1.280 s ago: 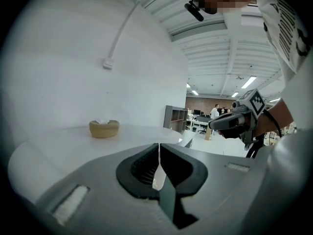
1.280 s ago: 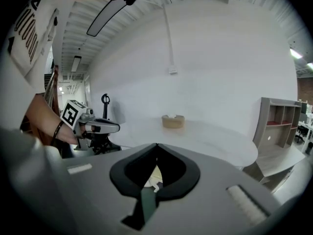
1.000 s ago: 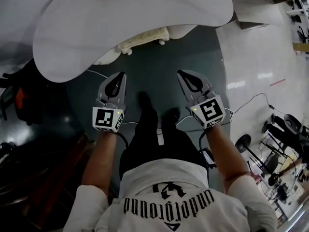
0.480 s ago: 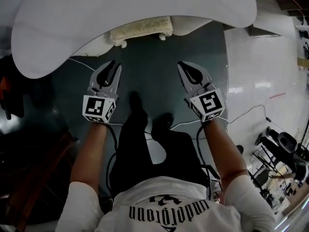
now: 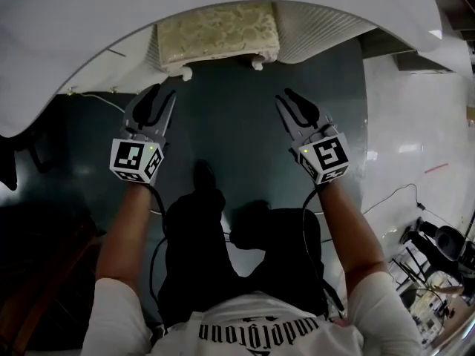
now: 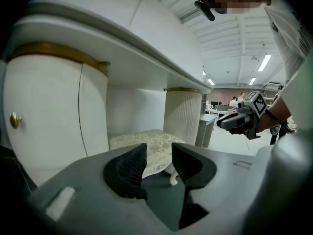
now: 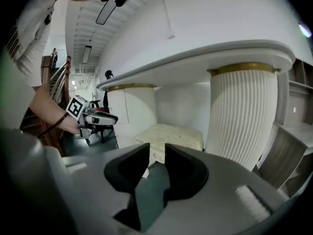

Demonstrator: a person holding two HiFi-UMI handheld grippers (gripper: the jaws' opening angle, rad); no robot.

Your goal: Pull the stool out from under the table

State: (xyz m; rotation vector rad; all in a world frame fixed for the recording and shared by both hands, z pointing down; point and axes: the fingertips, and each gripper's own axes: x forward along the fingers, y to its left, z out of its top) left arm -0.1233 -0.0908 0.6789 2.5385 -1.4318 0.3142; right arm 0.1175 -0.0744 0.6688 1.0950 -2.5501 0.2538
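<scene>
As the shirt read "underground" upside down, the left gripper and right gripper, jaws apart, empty and just opening, faced the stool.

Shirt print "underground", seen upside down

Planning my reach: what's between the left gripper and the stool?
Only bare dark floor up to the stool, as the head view shows. The fingers of the left gripper have just been opening, with nothing between them.

Dark green floor, glossy white tiles alongside
</scene>
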